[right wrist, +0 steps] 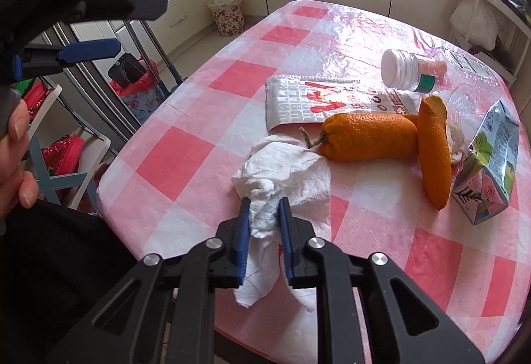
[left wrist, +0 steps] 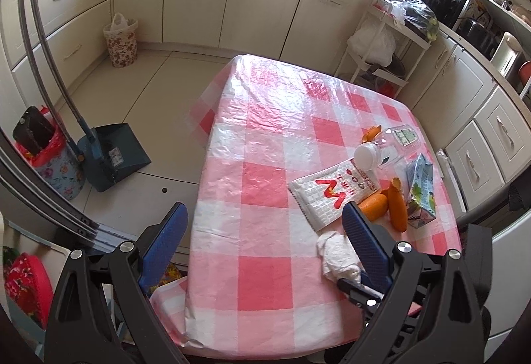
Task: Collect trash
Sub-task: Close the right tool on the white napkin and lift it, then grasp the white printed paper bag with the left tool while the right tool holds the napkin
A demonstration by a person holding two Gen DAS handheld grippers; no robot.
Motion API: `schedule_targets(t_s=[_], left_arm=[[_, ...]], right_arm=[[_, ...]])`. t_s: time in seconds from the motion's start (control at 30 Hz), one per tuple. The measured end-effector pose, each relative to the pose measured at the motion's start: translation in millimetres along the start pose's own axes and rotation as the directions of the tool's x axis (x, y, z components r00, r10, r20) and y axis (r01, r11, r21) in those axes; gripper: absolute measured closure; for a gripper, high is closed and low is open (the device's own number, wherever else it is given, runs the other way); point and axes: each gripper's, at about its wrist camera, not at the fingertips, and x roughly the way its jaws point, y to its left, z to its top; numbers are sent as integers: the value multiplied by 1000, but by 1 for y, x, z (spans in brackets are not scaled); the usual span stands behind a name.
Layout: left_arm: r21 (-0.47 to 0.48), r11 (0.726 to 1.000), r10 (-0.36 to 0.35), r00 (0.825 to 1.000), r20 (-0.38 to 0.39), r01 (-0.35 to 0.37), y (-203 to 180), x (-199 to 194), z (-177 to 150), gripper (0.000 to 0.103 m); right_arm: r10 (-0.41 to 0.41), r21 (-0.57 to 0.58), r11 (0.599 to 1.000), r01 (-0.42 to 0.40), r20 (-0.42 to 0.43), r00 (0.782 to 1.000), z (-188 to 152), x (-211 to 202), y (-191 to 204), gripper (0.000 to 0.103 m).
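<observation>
My right gripper (right wrist: 264, 203) is shut on a crumpled white paper napkin (right wrist: 285, 168) near the table's front edge; the napkin also shows in the left wrist view (left wrist: 335, 253). Beyond it lie orange peels (right wrist: 368, 135), a white snack wrapper with a red M (right wrist: 318, 103), a clear plastic jar with a white lid (right wrist: 401, 70) and a squashed juice carton (right wrist: 488, 171). My left gripper (left wrist: 265, 221) is open and empty, held above the table's left front part. A floral trash bin with a red bag (left wrist: 56, 161) stands on the floor to the left.
The table has a pink and white checked cloth (left wrist: 265, 118). A dustpan (left wrist: 116, 155) leans beside the bin. A second floral basket (left wrist: 120, 40) stands by the cabinets. A white shelf rack with bags (left wrist: 381, 45) is behind the table.
</observation>
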Motion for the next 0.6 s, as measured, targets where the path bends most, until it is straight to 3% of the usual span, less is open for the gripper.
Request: schedule_targets(t_s=[0.23, 0.47, 0.6], left_arm=[[93, 993, 79, 995, -59, -74, 10, 16, -7, 13], [212, 977, 59, 988, -145, -27, -13, 47, -11, 13], [405, 914, 72, 989, -128, -14, -52, 61, -17, 13]], right_arm=[[23, 48, 999, -24, 34, 999, -4, -16, -14, 87], [18, 134, 991, -26, 58, 998, -13, -32, -48, 87], [12, 183, 983, -23, 62, 998, -19, -39, -68, 87]])
